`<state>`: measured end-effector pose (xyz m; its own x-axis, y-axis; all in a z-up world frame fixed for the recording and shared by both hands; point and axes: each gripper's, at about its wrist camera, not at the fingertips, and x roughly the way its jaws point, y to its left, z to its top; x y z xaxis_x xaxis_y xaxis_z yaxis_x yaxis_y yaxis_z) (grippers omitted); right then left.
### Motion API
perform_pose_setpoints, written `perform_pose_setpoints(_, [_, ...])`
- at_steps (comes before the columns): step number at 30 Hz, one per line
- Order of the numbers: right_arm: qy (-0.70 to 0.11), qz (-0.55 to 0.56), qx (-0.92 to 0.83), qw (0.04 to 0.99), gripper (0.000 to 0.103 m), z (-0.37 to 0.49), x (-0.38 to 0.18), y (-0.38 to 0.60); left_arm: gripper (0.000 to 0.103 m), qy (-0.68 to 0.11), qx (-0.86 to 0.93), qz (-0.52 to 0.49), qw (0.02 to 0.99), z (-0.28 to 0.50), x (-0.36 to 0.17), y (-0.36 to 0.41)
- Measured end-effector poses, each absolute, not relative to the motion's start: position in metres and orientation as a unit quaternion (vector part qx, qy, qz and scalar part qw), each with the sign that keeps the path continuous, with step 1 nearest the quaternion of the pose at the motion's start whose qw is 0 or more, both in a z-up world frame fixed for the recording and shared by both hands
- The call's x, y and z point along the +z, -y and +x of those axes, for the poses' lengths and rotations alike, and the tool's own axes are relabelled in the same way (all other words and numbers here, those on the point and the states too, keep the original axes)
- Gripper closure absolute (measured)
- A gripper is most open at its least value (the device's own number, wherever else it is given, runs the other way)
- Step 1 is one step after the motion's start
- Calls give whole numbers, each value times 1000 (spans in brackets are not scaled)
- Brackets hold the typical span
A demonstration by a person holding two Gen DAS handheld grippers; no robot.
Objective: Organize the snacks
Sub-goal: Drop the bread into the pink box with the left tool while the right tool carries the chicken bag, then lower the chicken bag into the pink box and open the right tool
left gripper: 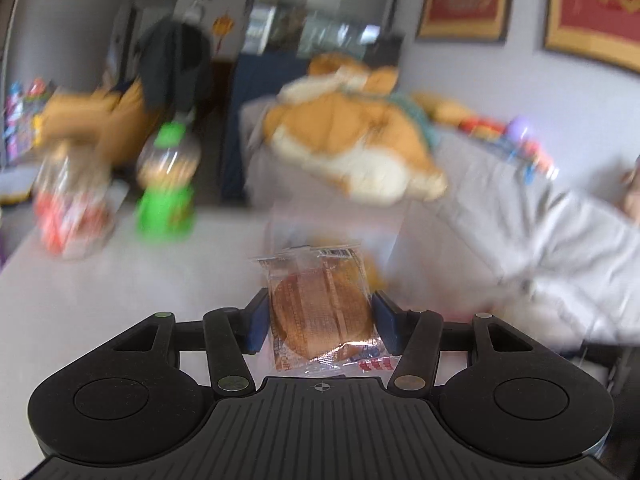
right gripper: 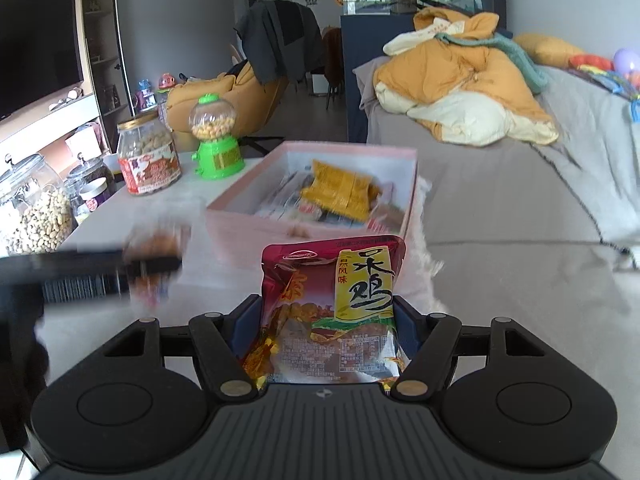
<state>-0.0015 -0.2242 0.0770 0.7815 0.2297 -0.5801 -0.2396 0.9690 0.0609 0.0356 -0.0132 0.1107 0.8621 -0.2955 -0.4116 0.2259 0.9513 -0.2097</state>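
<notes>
My left gripper is shut on a round brown biscuit in a clear wrapper, which stands upright between the blue pads above the white table. My right gripper is shut on a red snack pouch with a yellow label, also held upright. Ahead of the pouch an open pink box holds several snack packets, among them a yellow one. In the right wrist view the left gripper shows as a dark blur at the left, with the biscuit in it.
A peanut jar with a red label and a green candy dispenser stand on the table's far left, with glass jars nearer the left edge. A grey sofa with an orange quilt lies behind and to the right.
</notes>
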Motion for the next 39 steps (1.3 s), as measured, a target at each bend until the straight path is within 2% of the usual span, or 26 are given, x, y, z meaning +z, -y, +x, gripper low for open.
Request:
perform_pose_setpoints(4, [-310, -13, 115, 944, 34, 0, 75, 225, 43, -206, -165, -88, 961, 88, 149, 32])
perform_pose_setpoints(9, [-330, -14, 125, 936, 34, 3, 59, 222, 44, -274, -168, -94, 942, 156, 123, 59])
perform_pose_setpoints(17, [-337, -27, 128, 932, 34, 6, 54, 223, 46, -262, -106, -77, 956, 140, 99, 41])
perform_pose_setpoints(20, [-303, -32, 128, 944, 34, 11, 85, 223, 45, -257, -95, -42, 961, 129, 101, 41])
perform_pose_setpoints(24, [-224, -41, 115, 967, 34, 33, 158, 221, 45, -248, -96, -28, 963, 117, 107, 38])
perform_pose_setpoints(27, [-210, -15, 109, 971, 34, 62, 203, 220, 45, -249, -98, -33, 963, 116, 108, 34])
perform_pose_setpoints(28, [-215, -2, 110, 970, 32, 76, 215, 218, 45, -251, -97, -35, 962, 117, 107, 32])
perform_pose_setpoints(30, [-234, 13, 110, 966, 21, 103, 222, 213, 45, -258, -95, -44, 961, 118, 102, 26])
perform_pose_setpoints(31, [-250, 16, 108, 962, 16, 120, 220, 208, 45, -263, -96, -52, 959, 116, 99, 20])
perform_pose_setpoints(34, [-302, 24, 103, 947, 16, 151, 196, 201, 45, -276, -105, -68, 953, 104, 85, 6])
perform_pose_setpoints(39, [-326, 39, 101, 939, 16, 146, 141, 208, 45, -289, -105, -48, 950, 79, 56, -4])
